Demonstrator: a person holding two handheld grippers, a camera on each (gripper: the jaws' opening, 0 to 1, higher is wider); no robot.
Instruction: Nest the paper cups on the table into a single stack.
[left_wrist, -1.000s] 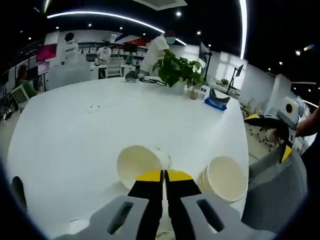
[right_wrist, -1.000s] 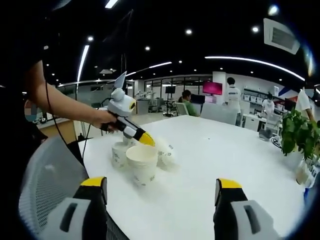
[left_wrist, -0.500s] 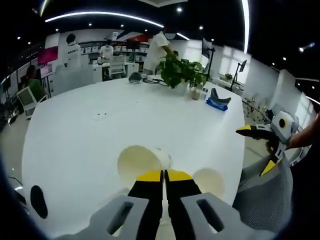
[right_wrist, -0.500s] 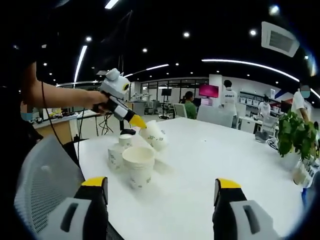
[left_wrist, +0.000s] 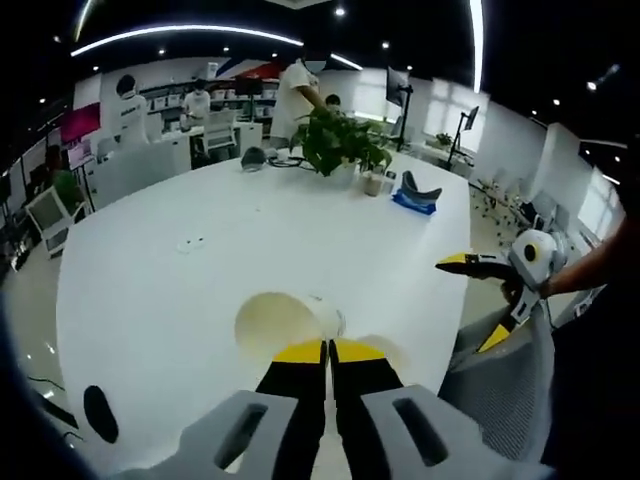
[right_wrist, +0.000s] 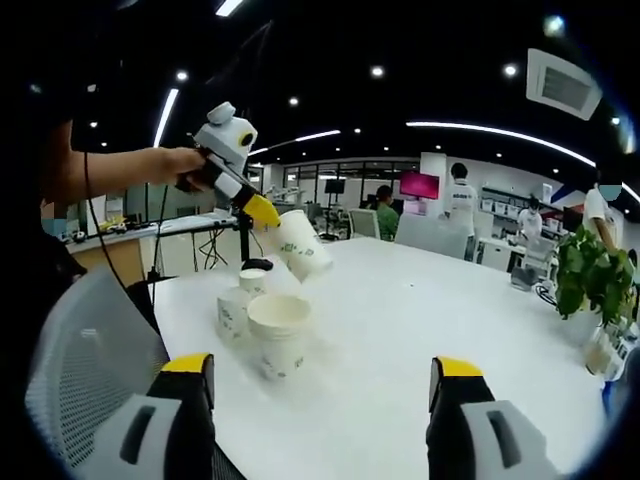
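White paper cup (right_wrist: 298, 243) held tilted, mouth down, above white table (right_wrist: 420, 330) | our left gripper (right_wrist: 262, 212) pinches its rim, likely to nest it | standing cups (right_wrist: 277, 333) below | right gripper (right_wrist: 320, 385) spread, idle.

table (right_wrist: 420, 330): open beyond cups | obstacles: standing cups (right_wrist: 262, 325) near edge, plant (right_wrist: 590, 275) far right
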